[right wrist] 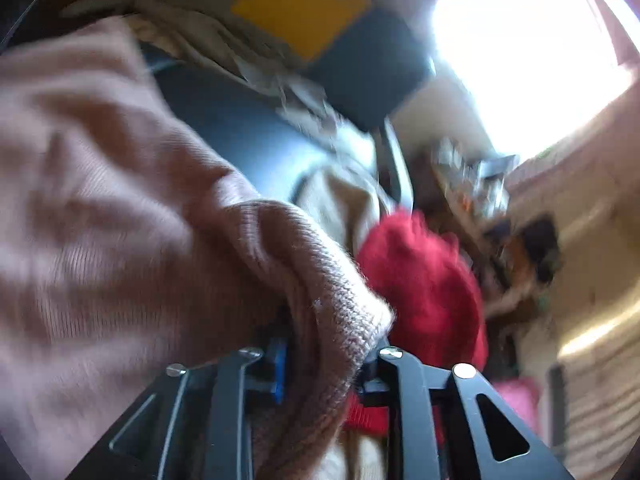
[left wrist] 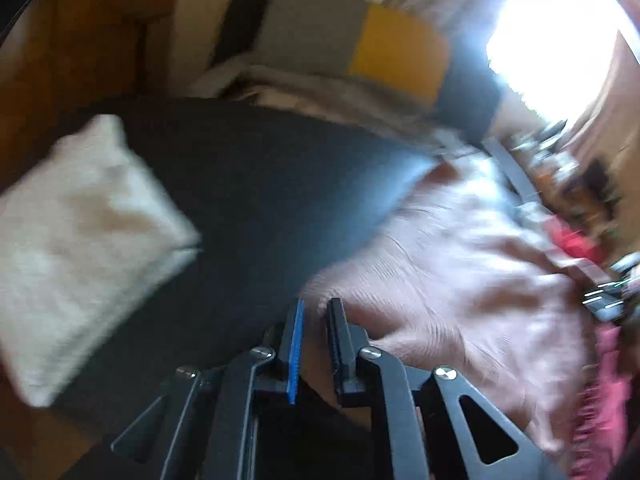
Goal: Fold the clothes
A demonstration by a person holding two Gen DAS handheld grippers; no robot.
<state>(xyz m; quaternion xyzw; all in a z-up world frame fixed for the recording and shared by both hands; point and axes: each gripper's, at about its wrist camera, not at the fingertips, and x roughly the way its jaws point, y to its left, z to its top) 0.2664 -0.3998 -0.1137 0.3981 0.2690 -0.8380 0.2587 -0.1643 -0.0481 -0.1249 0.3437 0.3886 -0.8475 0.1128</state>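
A dusty-pink ribbed knit garment [right wrist: 120, 220] lies bunched at 9 o'clock, its cuffed edge draped forward; a folded cream knit [left wrist: 76, 240] rests flat on dark cloth at 9 o'clock.

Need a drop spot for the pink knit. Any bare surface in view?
Bare patch: the dark surface between the white folded cloth and the pink knit. Crowded along the far edge, by the grey-beige pile, and on the right, by the red garment and clutter.
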